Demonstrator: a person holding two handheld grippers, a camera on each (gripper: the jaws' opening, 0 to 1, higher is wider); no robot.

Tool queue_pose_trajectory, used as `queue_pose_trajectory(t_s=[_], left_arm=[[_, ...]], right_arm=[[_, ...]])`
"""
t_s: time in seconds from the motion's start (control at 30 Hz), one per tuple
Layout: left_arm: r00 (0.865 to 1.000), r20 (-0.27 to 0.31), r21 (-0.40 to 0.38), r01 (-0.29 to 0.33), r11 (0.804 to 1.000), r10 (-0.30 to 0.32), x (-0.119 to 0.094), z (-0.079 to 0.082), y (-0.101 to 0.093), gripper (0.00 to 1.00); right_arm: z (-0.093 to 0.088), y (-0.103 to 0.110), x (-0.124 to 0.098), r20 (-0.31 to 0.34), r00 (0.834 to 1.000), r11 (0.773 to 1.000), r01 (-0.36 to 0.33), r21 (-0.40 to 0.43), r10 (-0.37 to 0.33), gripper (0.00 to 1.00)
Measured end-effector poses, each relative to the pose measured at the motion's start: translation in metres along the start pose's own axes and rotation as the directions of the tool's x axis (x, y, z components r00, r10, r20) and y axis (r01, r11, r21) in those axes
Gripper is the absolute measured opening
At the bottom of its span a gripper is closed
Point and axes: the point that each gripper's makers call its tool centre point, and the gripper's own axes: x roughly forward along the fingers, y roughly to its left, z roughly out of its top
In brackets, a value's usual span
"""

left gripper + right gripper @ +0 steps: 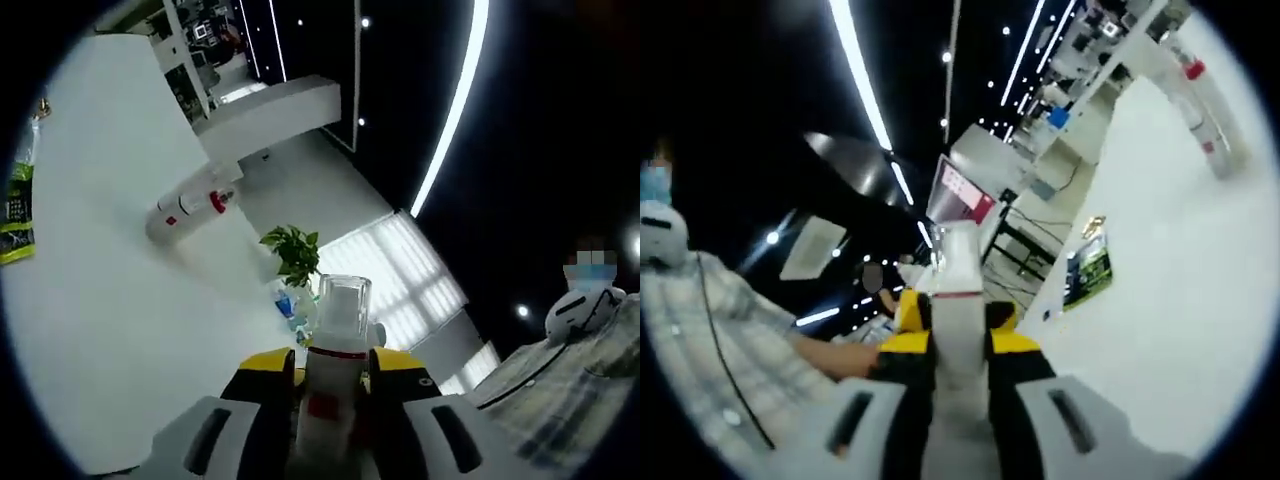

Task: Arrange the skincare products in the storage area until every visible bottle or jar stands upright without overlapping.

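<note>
Each gripper clamps a white bottle lengthwise between its jaws: left gripper [330,385] holding a clear-capped bottle [338,330], right gripper [958,345] another [958,290]. Both are lifted off the white counter [110,300].

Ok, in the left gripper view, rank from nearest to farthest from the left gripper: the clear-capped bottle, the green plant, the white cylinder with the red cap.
1. clear-capped bottle: clamped between the left gripper jaws.
2. green plant: just beyond the bottle's cap, slightly left.
3. white cylinder with the red cap: farthest, upper left against the white surface.
</note>
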Motion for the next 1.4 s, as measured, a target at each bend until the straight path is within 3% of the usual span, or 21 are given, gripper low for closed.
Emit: queue_pose_trajectory(t_s=[0.13, 0.33, 0.4, 0.5, 0.57, 0.67, 0.73, 0.87, 0.9, 1.0, 1.07, 1.17, 1.2, 1.27, 1.33, 1.37, 1.4], left_arm=[[1.0, -0.006, -0.024, 0.029, 0.999, -0.029, 0.0, -0.002, -0.004, 0.23], [1.0, -0.011, 0.01, -0.007, 1.0, 0.007, -0.001, -0.002, -0.002, 0.22], [0.999, -0.014, 0.039, -0.049, 0.998, 0.049, -0.002, -0.003, 0.005, 0.21], [0.99, -0.026, 0.071, -0.137, 0.988, 0.139, -0.003, -0.004, 0.018, 0.21], [0.979, -0.016, 0.103, -0.199, 0.975, 0.202, -0.004, -0.002, 0.026, 0.21], [0.947, 0.049, 0.127, -0.32, 0.939, 0.316, -0.007, 0.008, 0.039, 0.21], [0.933, 0.094, 0.117, -0.357, 0.927, 0.348, -0.006, 0.015, 0.041, 0.21], [0.89, 0.204, 0.091, -0.431, 0.898, 0.407, -0.002, 0.026, 0.041, 0.21], [0.893, 0.205, 0.087, -0.424, 0.902, 0.4, 0.0, 0.024, 0.038, 0.21], [0.871, 0.23, 0.132, -0.469, 0.873, 0.433, 0.001, 0.023, 0.039, 0.21], [0.853, 0.234, 0.16, -0.507, 0.847, 0.467, -0.002, 0.021, 0.043, 0.21], [0.845, 0.232, 0.139, -0.518, 0.844, 0.481, -0.004, 0.017, 0.046, 0.21], [0.85, 0.229, 0.157, -0.513, 0.844, 0.474, -0.003, 0.017, 0.046, 0.21], [0.863, 0.208, 0.188, -0.496, 0.848, 0.459, -0.002, 0.014, 0.044, 0.21], [0.883, 0.197, 0.177, -0.46, 0.87, 0.427, -0.002, 0.015, 0.041, 0.21], [0.903, 0.192, 0.148, -0.413, 0.898, 0.384, -0.001, 0.017, 0.036, 0.21], [0.917, 0.191, 0.143, -0.38, 0.914, 0.352, -0.001, 0.019, 0.033, 0.21]], right_arm=[[-0.003, 0.002, 0.002, -0.01, 1.0, 0.998, -0.026, 0.065, 0.027, 0.18], [-0.004, 0.001, 0.002, -0.004, 0.999, 0.994, -0.035, 0.105, 0.036, 0.18], [-0.006, -0.005, 0.004, -0.015, 1.0, 0.996, -0.002, 0.085, 0.003, 0.18], [-0.012, -0.016, 0.005, -0.052, 0.995, 0.996, 0.082, -0.028, -0.084, 0.2], [-0.014, -0.021, 0.006, -0.067, 0.99, 0.989, 0.121, -0.088, -0.127, 0.23], [-0.013, -0.03, 0.005, -0.068, 0.979, 0.969, 0.177, -0.17, -0.191, 0.27], [-0.014, -0.033, 0.004, -0.068, 0.976, 0.966, 0.192, -0.175, -0.207, 0.25], [-0.01, -0.039, 0.0, -0.054, 0.969, 0.957, 0.228, -0.179, -0.241, 0.24], [-0.009, -0.039, -0.001, -0.046, 0.968, 0.954, 0.233, -0.188, -0.246, 0.24], [-0.007, -0.04, -0.002, -0.04, 0.966, 0.949, 0.242, -0.203, -0.255, 0.23], [-0.008, -0.044, -0.002, -0.054, 0.956, 0.928, 0.265, -0.261, -0.288, 0.23], [-0.014, -0.045, 0.0, -0.087, 0.938, 0.895, 0.288, -0.34, -0.335, 0.22], [-0.014, -0.046, -0.001, -0.094, 0.935, 0.887, 0.288, -0.361, -0.342, 0.22], [-0.015, -0.045, -0.003, -0.107, 0.937, 0.896, 0.277, -0.346, -0.331, 0.21], [-0.013, -0.044, -0.005, -0.101, 0.945, 0.912, 0.267, -0.311, -0.311, 0.2], [-0.011, -0.038, -0.004, -0.088, 0.957, 0.931, 0.243, -0.271, -0.276, 0.2], [-0.009, -0.034, -0.003, -0.074, 0.966, 0.945, 0.224, -0.237, -0.248, 0.2]])
